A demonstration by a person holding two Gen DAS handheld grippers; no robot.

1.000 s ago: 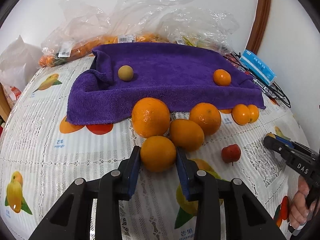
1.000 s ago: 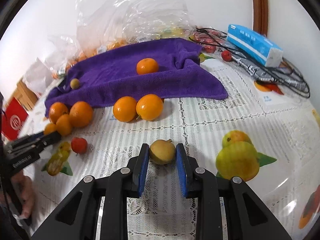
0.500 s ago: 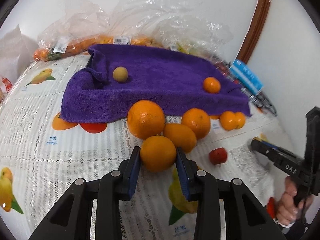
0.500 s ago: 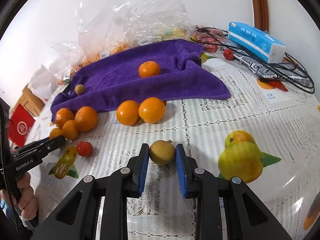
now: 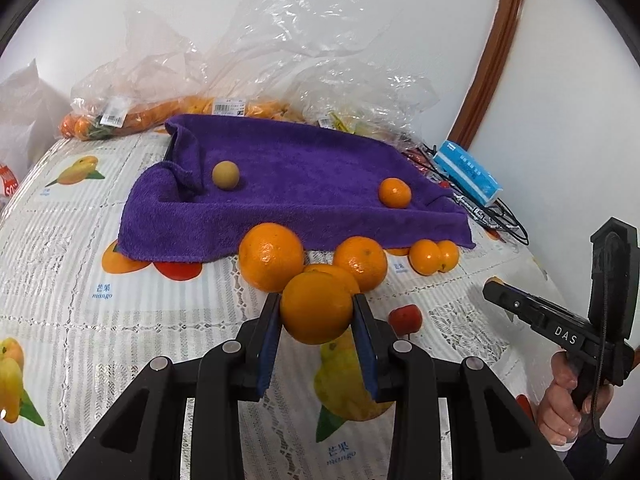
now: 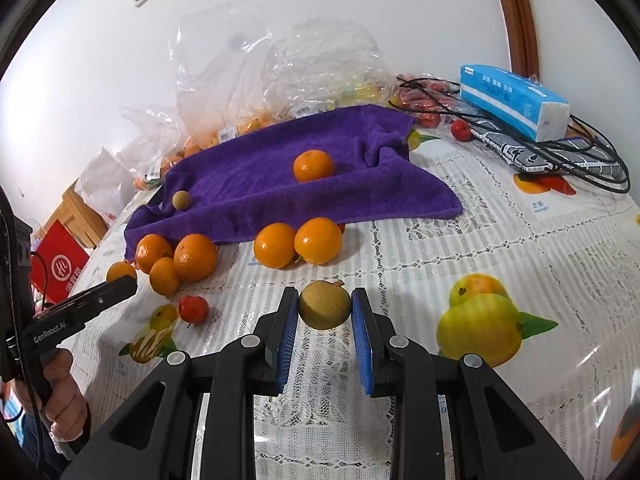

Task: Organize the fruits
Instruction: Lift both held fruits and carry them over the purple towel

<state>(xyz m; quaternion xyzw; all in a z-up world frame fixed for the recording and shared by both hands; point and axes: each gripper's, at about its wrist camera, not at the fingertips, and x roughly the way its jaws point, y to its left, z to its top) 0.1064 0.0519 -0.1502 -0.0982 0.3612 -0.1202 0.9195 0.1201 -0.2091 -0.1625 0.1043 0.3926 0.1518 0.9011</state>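
Left hand-held gripper [image 5: 316, 312] is clenched on a round orange citrus fruit [image 5: 316, 307], both blue pads pressed against its sides; the fruit seems raised a little off the lace-patterned fruit-print surface [image 5: 120, 320], though its underside is hard to read. Right hand-held gripper [image 6: 325, 312] is grasping a small round brownish-yellow fruit [image 6: 325, 305] with a stub of stem at its top, the pads touching or very nearly touching its flanks.

Both held fruits are near-spheres, so neither has a long axis worth aligning; only the brownish one's stem, pointing up and slightly right, gives it a direction.

What the coming move turns on, I judge, is the rumpled purple terry towel [image 5: 304, 184], which lies straight ahead of both grippers and well apart from them. On it sit a matching small brownish fruit [image 5: 226, 175] near its left fold and a small orange mandarin [image 5: 395, 193] near its right end. From the left gripper the towel's long axis runs left to right across the view. A cluster of loose oranges [image 5: 272, 257] lies between the left gripper and the towel's near edge, so a straight carry must pass over them. A tiny red fruit [image 5: 405, 317] rests just right of the left gripper.
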